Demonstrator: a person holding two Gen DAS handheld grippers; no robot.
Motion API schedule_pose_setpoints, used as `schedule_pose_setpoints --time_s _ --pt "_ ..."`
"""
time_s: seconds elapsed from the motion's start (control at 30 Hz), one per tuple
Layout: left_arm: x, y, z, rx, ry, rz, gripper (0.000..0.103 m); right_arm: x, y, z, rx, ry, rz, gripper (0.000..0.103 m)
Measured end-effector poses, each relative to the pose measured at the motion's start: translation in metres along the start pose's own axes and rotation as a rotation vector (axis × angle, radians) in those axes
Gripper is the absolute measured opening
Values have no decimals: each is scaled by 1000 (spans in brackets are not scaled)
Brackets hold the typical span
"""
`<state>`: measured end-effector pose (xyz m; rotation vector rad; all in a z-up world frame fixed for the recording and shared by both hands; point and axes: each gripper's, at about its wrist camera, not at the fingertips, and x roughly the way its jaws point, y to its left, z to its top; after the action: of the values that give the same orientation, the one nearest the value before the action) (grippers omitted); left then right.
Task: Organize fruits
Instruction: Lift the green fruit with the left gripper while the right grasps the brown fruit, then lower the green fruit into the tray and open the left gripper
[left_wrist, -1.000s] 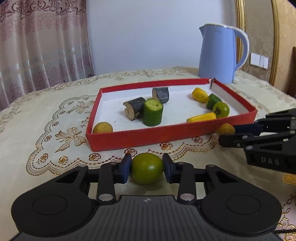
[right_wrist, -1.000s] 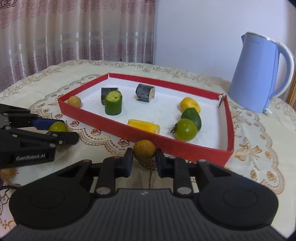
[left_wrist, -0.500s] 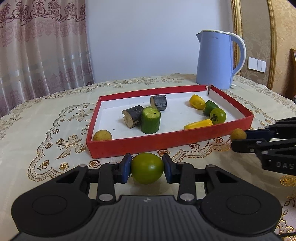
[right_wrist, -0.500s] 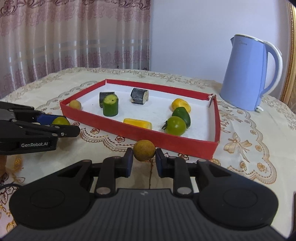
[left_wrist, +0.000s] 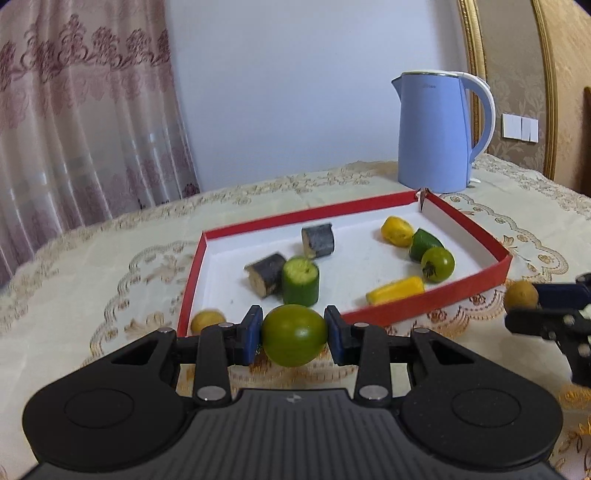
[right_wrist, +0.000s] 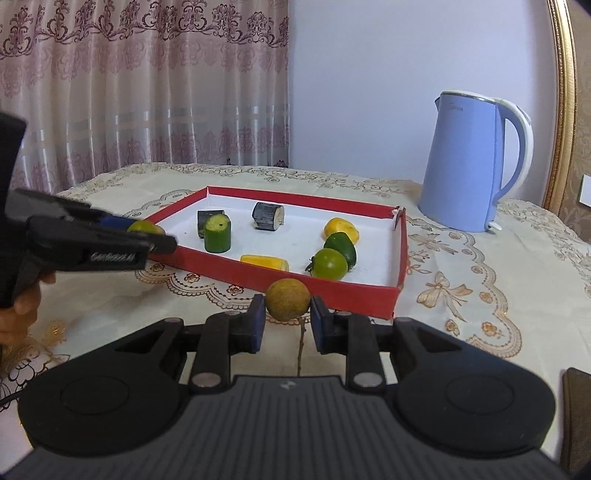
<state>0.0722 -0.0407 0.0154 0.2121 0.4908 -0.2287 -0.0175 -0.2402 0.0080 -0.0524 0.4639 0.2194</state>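
Both grippers are carrying fruit: the left gripper clamping a green fruit beside the red tray's near-left corner, the right gripper pinching a brown fruit before its near edge.

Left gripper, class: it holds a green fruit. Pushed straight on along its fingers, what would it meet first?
Probably the near wall of the red tray, or the cut green cylinder just behind; the left gripper may clear the wall, depth unclear.

Both claws matte black plastic: ribbed centre plate, round discs either side, silver screws on linkage bars, blue pads. Left claw, right claw. White lettering on left claw's side, blurred.
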Motion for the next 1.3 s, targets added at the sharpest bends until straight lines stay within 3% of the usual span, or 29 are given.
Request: schedule_pose_setpoints --time_s 0.47,0.9,0.97,1.1,1.3 --pt "45 -16 47 42 -1 56 36 -12 -6 -3 14 -10 -6 25" --pt "103 -23 69 41 73 101 36 -13 -7 -3 27 -9 1 25" --pt "107 -24 69 39 83 112 39 -12 -7 -3 30 -8 4 25" --pt "104 -24 70 24 68 114 73 -11 -7 -3 38 -8 6 25" --pt "77 -13 69 33 30 191 78 -11 -8 -3 47 -12 7 25"
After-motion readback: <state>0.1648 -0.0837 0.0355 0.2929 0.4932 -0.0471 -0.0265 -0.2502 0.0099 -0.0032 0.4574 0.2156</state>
